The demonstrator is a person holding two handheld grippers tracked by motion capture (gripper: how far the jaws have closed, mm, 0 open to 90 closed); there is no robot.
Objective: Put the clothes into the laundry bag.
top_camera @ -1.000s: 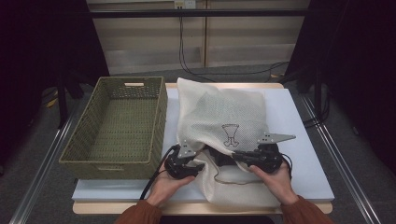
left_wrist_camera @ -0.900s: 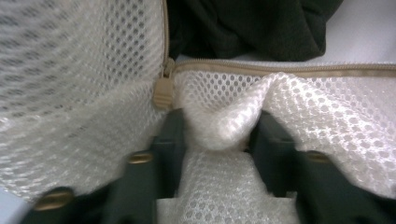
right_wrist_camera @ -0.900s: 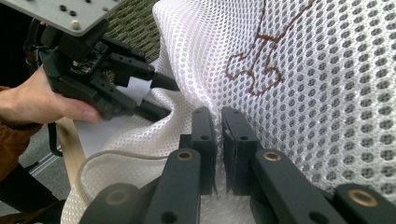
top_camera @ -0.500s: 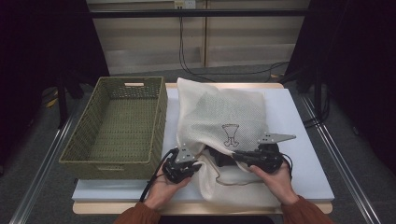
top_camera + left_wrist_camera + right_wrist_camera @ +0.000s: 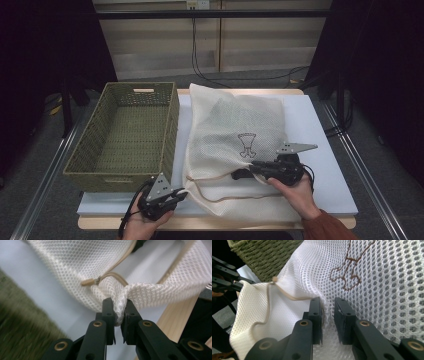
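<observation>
Both grippers (image 5: 117, 315) (image 5: 327, 315) pinch white mesh bag (image 5: 235, 130)

White open-weave mesh cloth bag (image 5: 235, 135), matt, honeycomb holes, brown stitched emblem (image 5: 348, 270) beyond the right jaws, tan smooth cord (image 5: 115, 277) just past the left jaws, olive woven wicker basket (image 5: 125, 135), rough, matt black plastic jaws with brass-coloured rivets, pale bare wood table edge (image 5: 172, 315).

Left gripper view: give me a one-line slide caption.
Left claw pinching a bunched edge of the white mesh bag beside its tan drawstring.
</observation>
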